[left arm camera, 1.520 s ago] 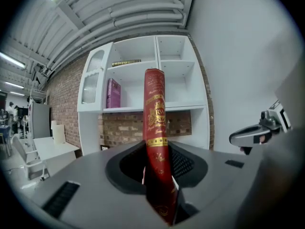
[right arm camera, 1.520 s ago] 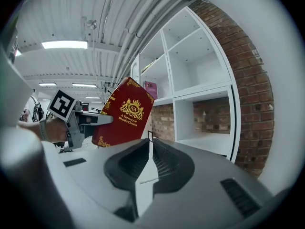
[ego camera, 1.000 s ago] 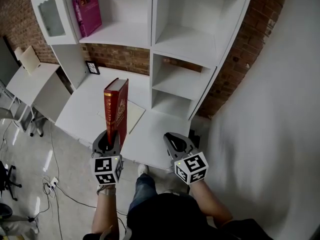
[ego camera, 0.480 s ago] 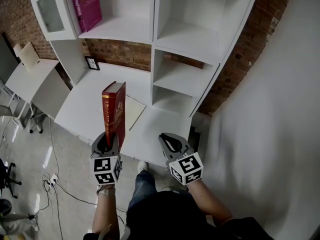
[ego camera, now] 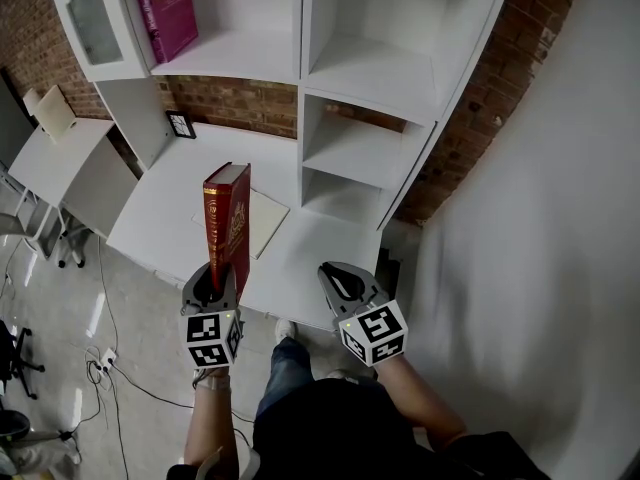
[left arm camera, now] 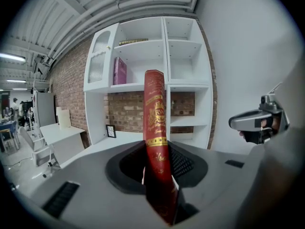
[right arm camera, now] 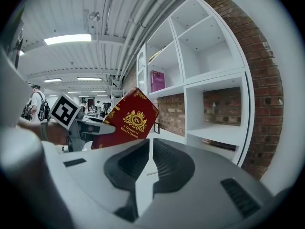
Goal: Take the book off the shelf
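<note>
A dark red book with gold print (ego camera: pixel 229 218) stands upright in my left gripper (ego camera: pixel 222 274), whose jaws are shut on its lower end; the spine (left arm camera: pixel 155 123) fills the middle of the left gripper view. It hangs above the white desk (ego camera: pixel 160 208), clear of the shelf unit (ego camera: pixel 300 58). My right gripper (ego camera: pixel 337 277) hovers to the right, jaws closed together on nothing (right arm camera: pixel 149 152). The red cover (right arm camera: pixel 128 120) shows at that view's left.
A magenta book (ego camera: pixel 168 13) leans in an upper shelf compartment. A pale flat book (ego camera: pixel 262 220) lies on the desk, and a small framed picture (ego camera: pixel 181 124) stands at its back. A second white table (ego camera: pixel 55 158) is at the left. Cables (ego camera: pixel 110 368) lie on the floor.
The view has shifted slightly. Both grippers and the red book hold about the same place.
</note>
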A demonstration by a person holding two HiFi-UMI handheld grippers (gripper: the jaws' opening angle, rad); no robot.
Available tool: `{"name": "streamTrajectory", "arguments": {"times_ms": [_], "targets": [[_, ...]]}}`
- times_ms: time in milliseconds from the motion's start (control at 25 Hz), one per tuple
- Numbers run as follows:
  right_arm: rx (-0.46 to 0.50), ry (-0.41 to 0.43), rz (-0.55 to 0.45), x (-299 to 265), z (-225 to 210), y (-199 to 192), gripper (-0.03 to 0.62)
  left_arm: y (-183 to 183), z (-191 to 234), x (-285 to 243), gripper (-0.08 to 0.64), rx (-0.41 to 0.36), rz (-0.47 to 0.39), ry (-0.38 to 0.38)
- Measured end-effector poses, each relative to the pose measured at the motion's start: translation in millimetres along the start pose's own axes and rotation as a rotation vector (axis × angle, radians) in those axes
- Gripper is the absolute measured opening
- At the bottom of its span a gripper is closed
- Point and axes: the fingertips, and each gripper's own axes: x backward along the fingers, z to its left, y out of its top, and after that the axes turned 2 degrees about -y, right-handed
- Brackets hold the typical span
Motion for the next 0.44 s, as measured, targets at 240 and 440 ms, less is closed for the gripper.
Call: {"name": "streamTrajectory", "arguments": {"times_ms": [240, 440], "targets": [[0.003, -0.005, 0.002, 2.2, -3.5, 0.0, 0.031, -0.2, 0.4, -3.0, 0.117, 0.01, 0.001, -0.001], [0.001, -0.012, -0.002, 4.0, -9.2, 0.9, 0.031, 3.3, -0.6, -5.7, 0.117, 0.009, -0.004, 0.001]]}}
